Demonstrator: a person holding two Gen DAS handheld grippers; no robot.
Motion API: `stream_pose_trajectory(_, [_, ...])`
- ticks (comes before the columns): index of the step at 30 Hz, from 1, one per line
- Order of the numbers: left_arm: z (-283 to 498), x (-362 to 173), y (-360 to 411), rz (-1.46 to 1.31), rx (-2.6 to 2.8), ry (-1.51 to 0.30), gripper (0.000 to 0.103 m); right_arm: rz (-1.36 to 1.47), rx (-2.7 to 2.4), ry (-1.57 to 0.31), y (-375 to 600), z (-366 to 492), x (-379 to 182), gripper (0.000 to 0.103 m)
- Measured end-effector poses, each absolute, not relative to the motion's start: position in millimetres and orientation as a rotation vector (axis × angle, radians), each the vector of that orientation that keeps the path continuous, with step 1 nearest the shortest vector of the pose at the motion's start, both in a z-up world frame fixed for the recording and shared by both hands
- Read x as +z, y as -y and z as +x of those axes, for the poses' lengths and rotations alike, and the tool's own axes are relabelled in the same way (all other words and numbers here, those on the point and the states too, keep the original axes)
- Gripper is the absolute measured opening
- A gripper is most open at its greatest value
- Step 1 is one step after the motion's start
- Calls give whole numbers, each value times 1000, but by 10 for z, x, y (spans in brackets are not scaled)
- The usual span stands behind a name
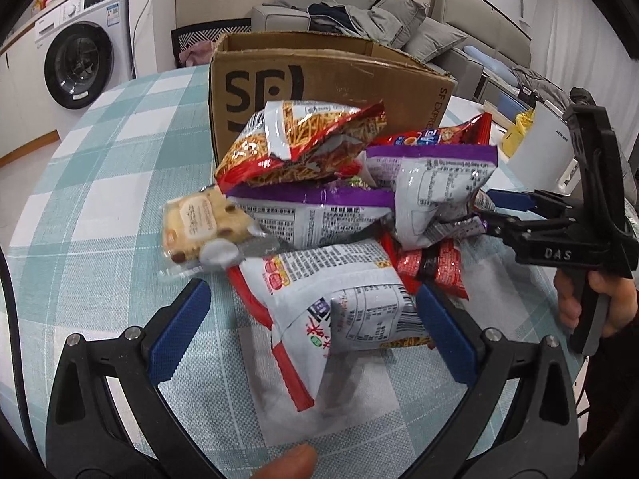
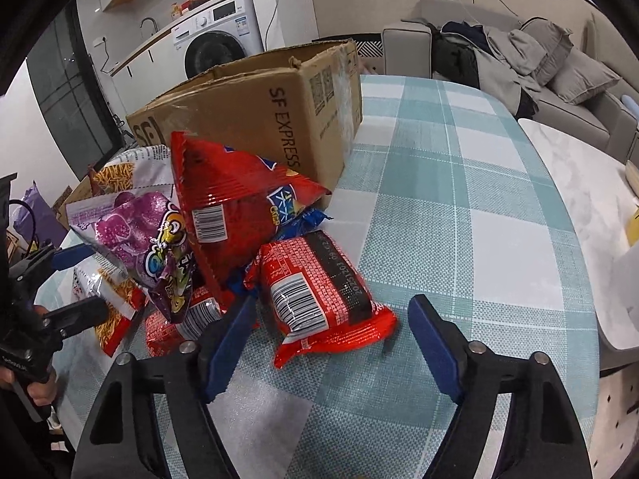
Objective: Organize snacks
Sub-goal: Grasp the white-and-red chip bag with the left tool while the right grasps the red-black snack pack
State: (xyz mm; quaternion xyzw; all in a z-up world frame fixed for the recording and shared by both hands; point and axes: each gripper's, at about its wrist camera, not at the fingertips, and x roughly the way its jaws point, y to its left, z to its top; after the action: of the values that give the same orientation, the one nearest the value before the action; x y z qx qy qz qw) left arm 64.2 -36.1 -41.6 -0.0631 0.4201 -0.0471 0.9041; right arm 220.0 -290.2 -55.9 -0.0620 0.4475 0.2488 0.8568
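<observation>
Fingers of our left gripper spread around a silver-and-red foil snack bag; our right gripper straddles a red crinkly foil packet, released, on the checked worktop.

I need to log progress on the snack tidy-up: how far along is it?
Barely begun. Done: nothing visibly sorted; the snack pile lies beside the cardboard box, whose inside is hidden. In hand: the open left gripper brackets a white bag, the open right gripper a red packet; neither grips. Left: everything.
</observation>
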Motion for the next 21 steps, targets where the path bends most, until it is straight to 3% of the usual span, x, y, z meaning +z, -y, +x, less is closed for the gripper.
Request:
stream_pose_trajectory(6, [702,-555,294,-183,-134,-896,101,-121,542,-946,2847,2281,-595,78])
stream_pose_trajectory(14, [748,-645,323,-179,-241,-889,64,-83,544,-931,2906,2196,-569,64])
stream_pose_trajectory(21, [658,-618,350,-184,-259,-858,53,-92,538,-918,2912,2095,-545,50])
